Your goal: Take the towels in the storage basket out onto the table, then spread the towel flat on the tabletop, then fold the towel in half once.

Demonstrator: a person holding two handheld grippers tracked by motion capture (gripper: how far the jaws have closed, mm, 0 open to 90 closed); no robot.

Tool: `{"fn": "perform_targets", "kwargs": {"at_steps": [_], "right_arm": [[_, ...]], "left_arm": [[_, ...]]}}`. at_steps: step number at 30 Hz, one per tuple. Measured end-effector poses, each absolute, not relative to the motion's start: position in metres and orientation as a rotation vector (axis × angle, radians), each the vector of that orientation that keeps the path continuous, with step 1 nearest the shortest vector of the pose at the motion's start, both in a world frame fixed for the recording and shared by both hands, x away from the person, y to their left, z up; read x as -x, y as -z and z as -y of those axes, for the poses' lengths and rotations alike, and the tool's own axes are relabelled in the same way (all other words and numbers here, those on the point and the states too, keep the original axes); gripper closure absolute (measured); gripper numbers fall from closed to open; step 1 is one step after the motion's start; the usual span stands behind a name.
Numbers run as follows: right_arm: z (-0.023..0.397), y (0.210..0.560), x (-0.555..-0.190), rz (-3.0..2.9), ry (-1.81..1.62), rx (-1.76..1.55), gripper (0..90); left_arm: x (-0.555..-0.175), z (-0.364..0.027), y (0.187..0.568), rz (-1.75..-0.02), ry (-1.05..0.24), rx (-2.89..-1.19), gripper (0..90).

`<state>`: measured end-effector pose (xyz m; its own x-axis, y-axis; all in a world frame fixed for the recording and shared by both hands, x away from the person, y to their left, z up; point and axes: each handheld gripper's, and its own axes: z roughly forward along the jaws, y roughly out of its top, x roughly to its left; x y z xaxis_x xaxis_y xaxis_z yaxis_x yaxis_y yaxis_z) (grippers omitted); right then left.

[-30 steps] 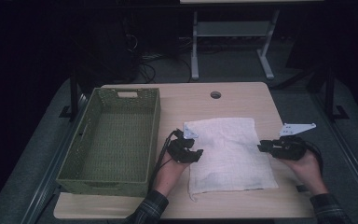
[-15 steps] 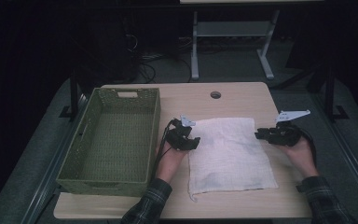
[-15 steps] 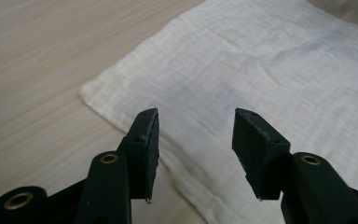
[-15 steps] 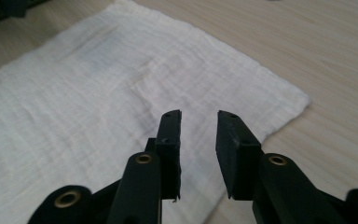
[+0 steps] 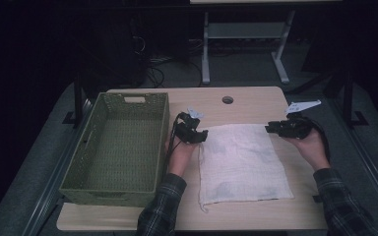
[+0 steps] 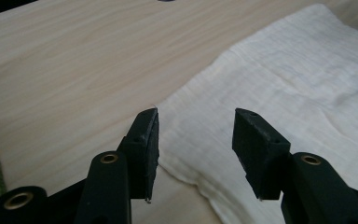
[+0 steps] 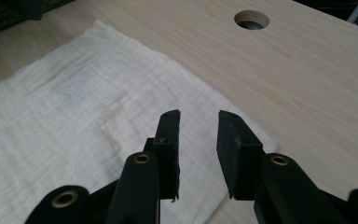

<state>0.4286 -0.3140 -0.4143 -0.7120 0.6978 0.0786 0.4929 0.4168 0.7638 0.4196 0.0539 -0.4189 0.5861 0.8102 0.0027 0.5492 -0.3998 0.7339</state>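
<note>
High view: both hands have slid up to the far corners of the white cloth on the surface; left gripper and right gripper gape unclenched, nothing grasped (corner pinches look next).

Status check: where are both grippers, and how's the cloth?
Left gripper open at cloth's far left corner. Right gripper open at far right corner. Cloth flat, nothing gripped. Basket alongside, not obstructing.
</note>
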Motion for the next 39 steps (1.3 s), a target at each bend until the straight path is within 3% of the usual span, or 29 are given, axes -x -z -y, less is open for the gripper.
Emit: {"fn": "perform_targets", "kwargs": {"at_steps": [15, 32, 36, 39], "right_arm": [[0.314, 0.434, -0.465, -2.386, -1.166, -1.138, 67.7], [0.32, 0.467, -0.488, -2.351, -1.048, -1.272, 65.3], [0.322, 0.474, -0.491, -2.362, -1.04, -1.312, 71.7], [0.322, 0.473, -0.49, -2.379, -1.026, -1.302, 82.9]], "left_arm": [[-0.451, -0.056, 0.441, -1.195, -0.511, -2.113, 50.6], [-0.459, -0.058, 0.461, -1.247, -0.479, -2.113, 50.2], [-0.46, -0.059, 0.465, -1.256, -0.465, -2.116, 50.1], [-0.462, -0.06, 0.466, -1.258, -0.459, -2.102, 50.2]]}}
